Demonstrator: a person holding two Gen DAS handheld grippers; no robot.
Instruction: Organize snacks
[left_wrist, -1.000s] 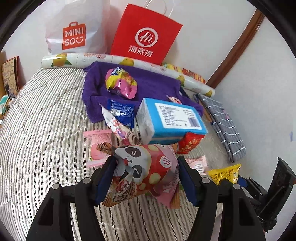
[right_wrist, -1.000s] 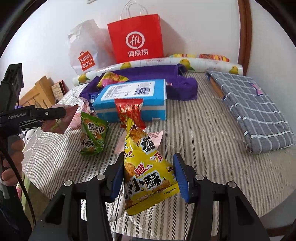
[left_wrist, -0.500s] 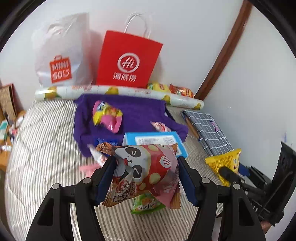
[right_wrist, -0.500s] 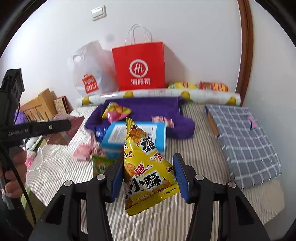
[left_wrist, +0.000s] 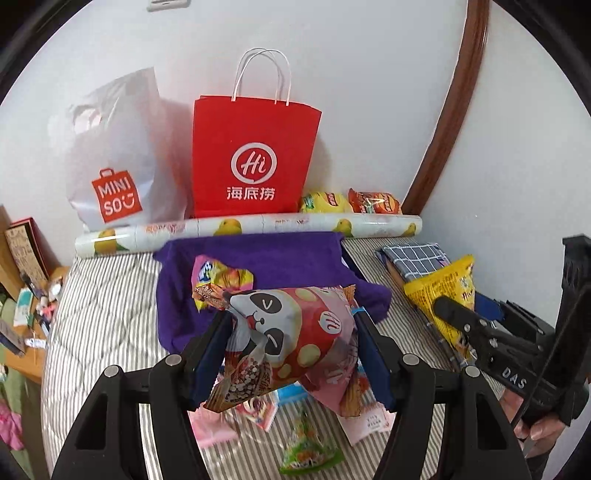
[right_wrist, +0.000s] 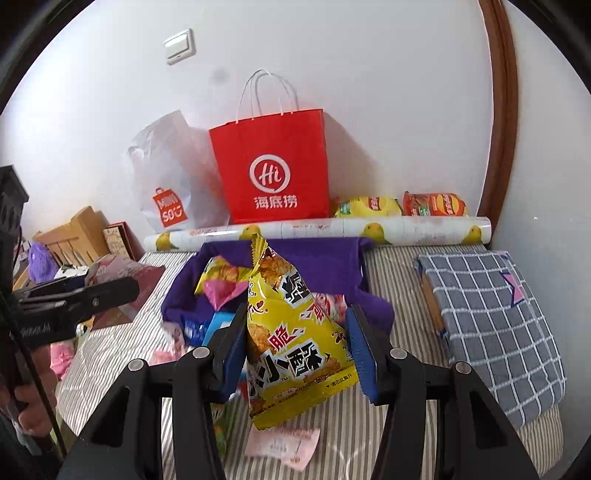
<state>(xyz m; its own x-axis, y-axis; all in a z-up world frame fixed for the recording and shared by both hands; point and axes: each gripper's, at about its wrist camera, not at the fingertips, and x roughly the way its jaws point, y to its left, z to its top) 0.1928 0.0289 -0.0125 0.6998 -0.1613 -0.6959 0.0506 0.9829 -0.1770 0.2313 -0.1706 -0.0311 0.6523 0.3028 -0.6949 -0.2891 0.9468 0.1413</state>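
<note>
My left gripper (left_wrist: 291, 343) is shut on a pink panda snack bag (left_wrist: 291, 332) and holds it above the striped bed. My right gripper (right_wrist: 295, 343) is shut on a yellow snack bag (right_wrist: 291, 332), also held in the air; that bag shows at the right of the left wrist view (left_wrist: 443, 291). A red paper bag (left_wrist: 255, 158) stands upright against the far wall, its top open. A purple cloth (left_wrist: 273, 262) lies in front of it with a pink-yellow snack (left_wrist: 221, 277) on it. Several small snacks (left_wrist: 306, 450) lie on the bed below the grippers.
A white Miniso plastic bag (left_wrist: 118, 155) stands left of the red bag. A printed roll (left_wrist: 251, 229) lies along the wall with yellow and red chip bags (left_wrist: 351, 201) behind it. A checked grey cloth (right_wrist: 491, 328) lies at right. Wooden furniture (right_wrist: 70, 236) is at left.
Both grippers have risen and tilted up with their bags; the bed and blue box have dropped low in view, and the red bag's top now shows.
</note>
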